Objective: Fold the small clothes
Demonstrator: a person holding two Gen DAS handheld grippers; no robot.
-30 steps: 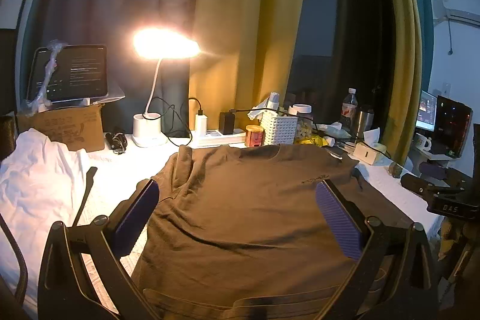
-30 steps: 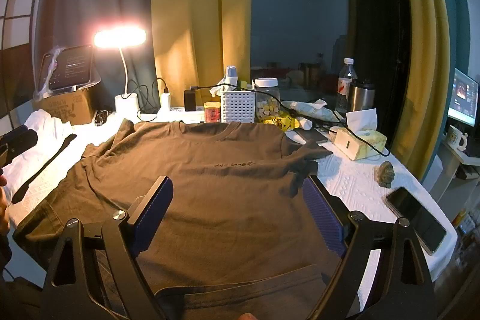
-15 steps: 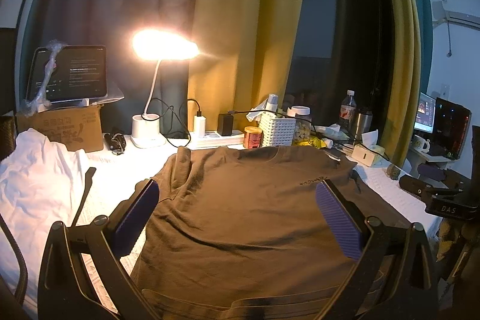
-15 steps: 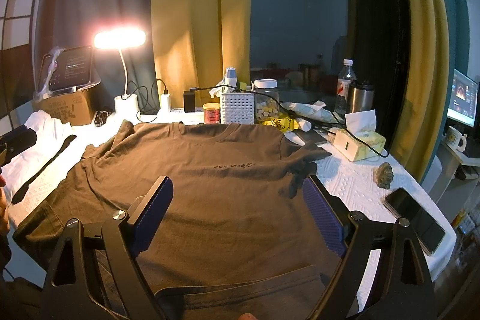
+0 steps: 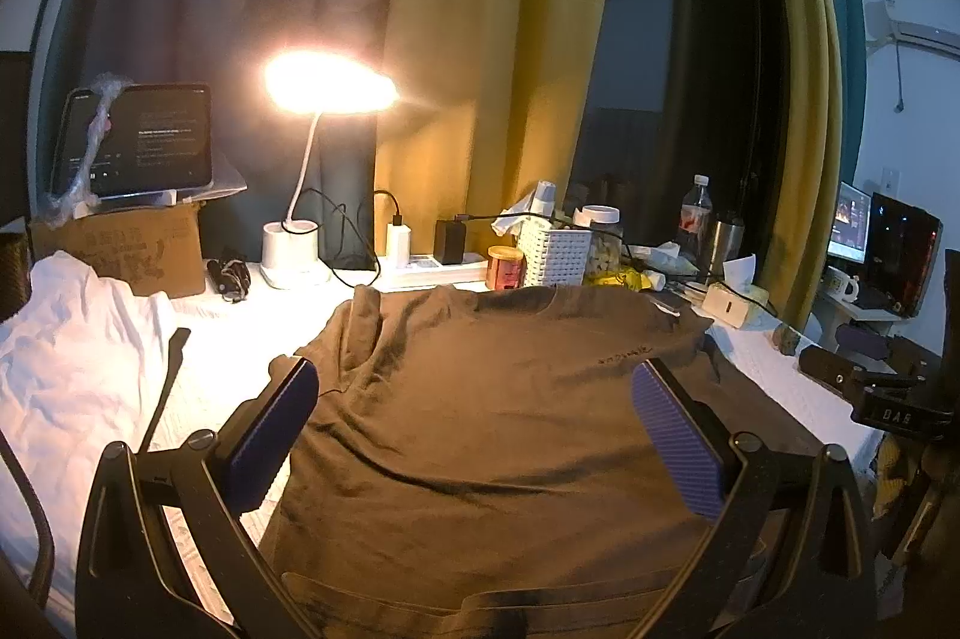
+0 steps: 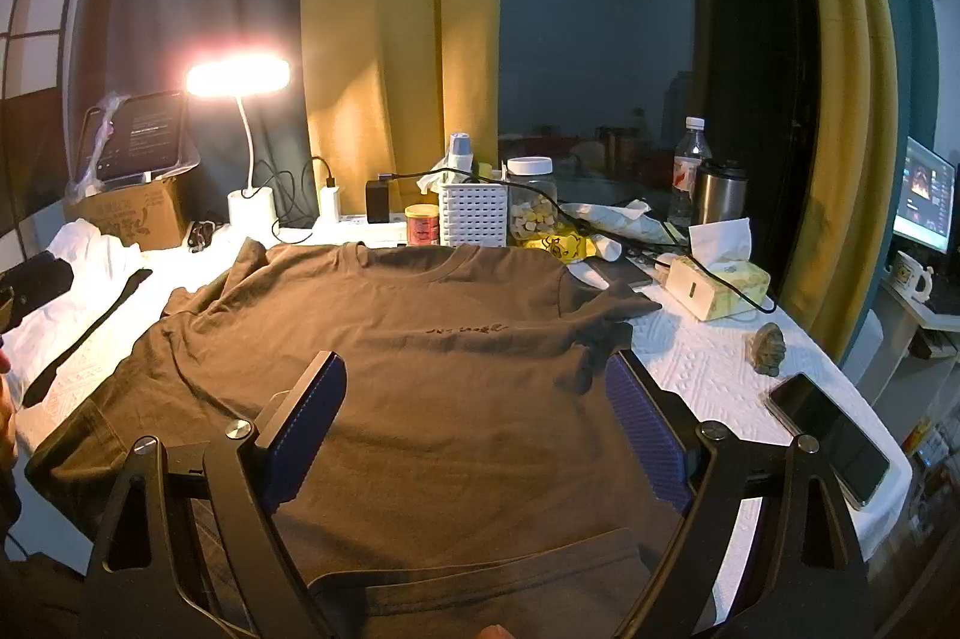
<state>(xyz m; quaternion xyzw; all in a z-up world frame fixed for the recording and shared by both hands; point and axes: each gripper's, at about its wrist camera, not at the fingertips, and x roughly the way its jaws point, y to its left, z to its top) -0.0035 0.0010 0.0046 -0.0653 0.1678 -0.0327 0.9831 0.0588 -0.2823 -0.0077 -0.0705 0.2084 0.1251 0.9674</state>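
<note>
A dark brown T-shirt [image 5: 510, 399] lies spread flat on the white table, collar at the far side. It also shows in the right wrist view [image 6: 420, 357], with its right sleeve bunched near the right finger. My left gripper [image 5: 474, 429] is open and empty, held above the shirt's near half. My right gripper [image 6: 477, 423] is open and empty, also above the shirt's near half. The shirt's bottom hem lies under both grippers. The right gripper's body [image 5: 888, 399] shows at the right edge of the left wrist view.
A white garment [image 5: 66, 357] lies left of the shirt. A lit desk lamp [image 5: 312, 171], power strip, white basket [image 6: 474, 213], jars, bottle and tissue box [image 6: 720, 285] line the far edge. A phone [image 6: 834, 435] and small figurine [image 6: 768, 345] lie right.
Both grippers stayed open and nearly still over the shirt. The left wrist view shifted only slightly.
</note>
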